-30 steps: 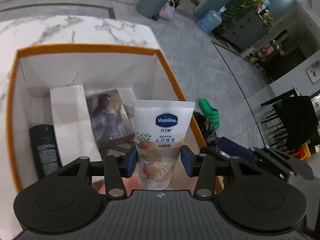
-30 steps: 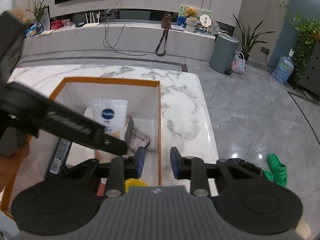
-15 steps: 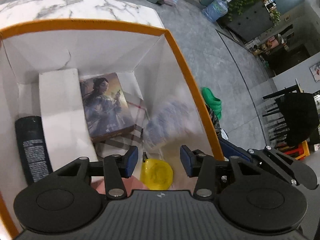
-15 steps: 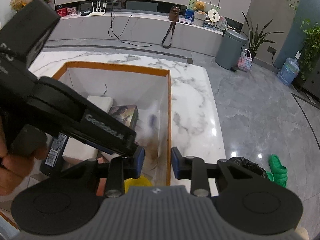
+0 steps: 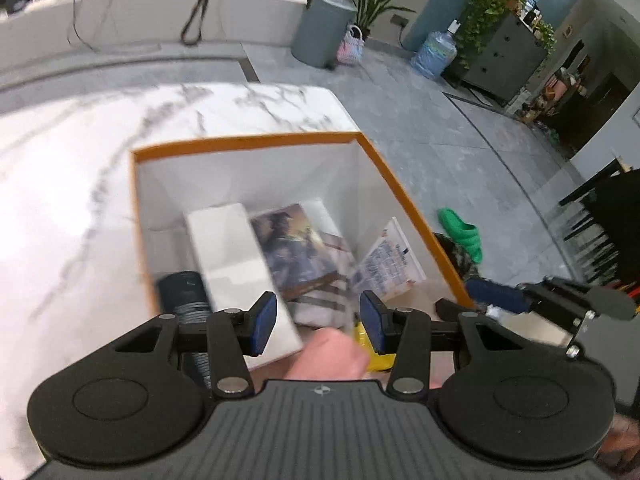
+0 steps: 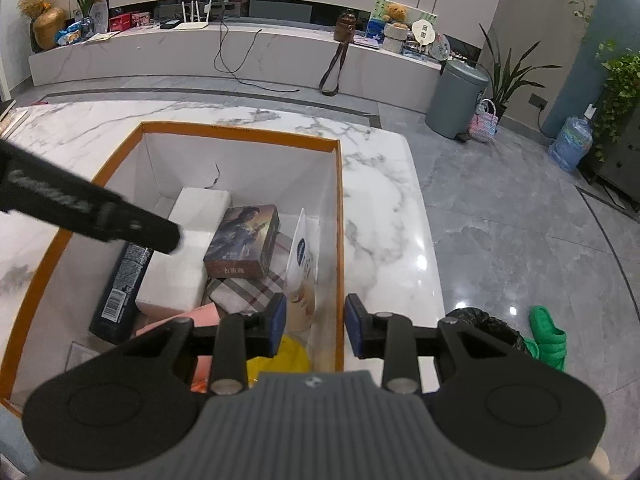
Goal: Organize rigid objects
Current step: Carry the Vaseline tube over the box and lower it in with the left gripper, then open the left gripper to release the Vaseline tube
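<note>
One tube, one black bottle, two boxes in one bin.

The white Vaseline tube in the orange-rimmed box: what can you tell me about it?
The white plastic Vaseline tube bears a blue oval logo and peach-coloured artwork lower down; its back, in the left wrist view, carries small print. It stands tilted on end with its flat crimped edge up, leaning against the right-hand white inner wall of the orange-rimmed box, beside a plaid package. Neither gripper holds it.

Two wrist fisheyes, angled steeply down from close above; both sharing the orange-rimmed white cardboard box on the white marble tabletop.
</note>
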